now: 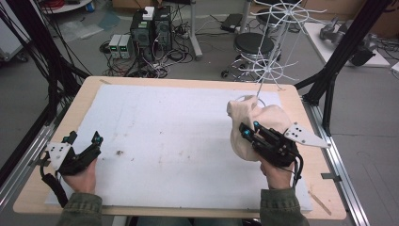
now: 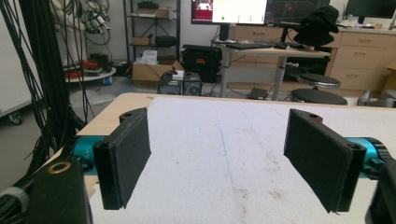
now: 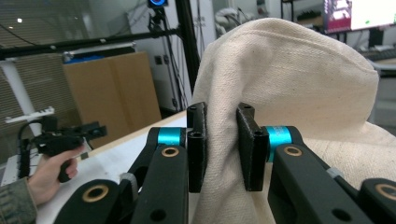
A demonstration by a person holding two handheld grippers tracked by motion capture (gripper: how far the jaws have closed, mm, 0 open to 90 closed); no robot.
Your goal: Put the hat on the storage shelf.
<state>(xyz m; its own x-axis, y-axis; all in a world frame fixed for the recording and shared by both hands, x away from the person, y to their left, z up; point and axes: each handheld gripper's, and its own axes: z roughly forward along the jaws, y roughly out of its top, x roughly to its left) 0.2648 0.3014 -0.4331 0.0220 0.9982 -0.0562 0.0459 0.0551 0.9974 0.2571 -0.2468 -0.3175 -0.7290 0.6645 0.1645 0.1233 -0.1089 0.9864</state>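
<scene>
Cream cloth (image 3: 289, 79), plain, coarse weave. Black fingers (image 3: 198, 140) with turquoise collars on the right gripper (image 1: 249, 129); same black and turquoise on the left gripper (image 1: 84, 139). Pale grey plate (image 1: 305, 135) dotted with dark holes. White mat (image 1: 164, 141) flecked with brown stains on a light wood surface (image 1: 42, 188). White wire rack (image 1: 277, 33). Olive sleeves (image 1: 82, 209).

The cloth (image 1: 254, 127) sits right of centre above the table (image 1: 188, 84), in the right gripper (image 1: 249, 133); the left gripper (image 1: 84, 141) is lower left, the wire rack (image 1: 277, 42) upper right.
</scene>
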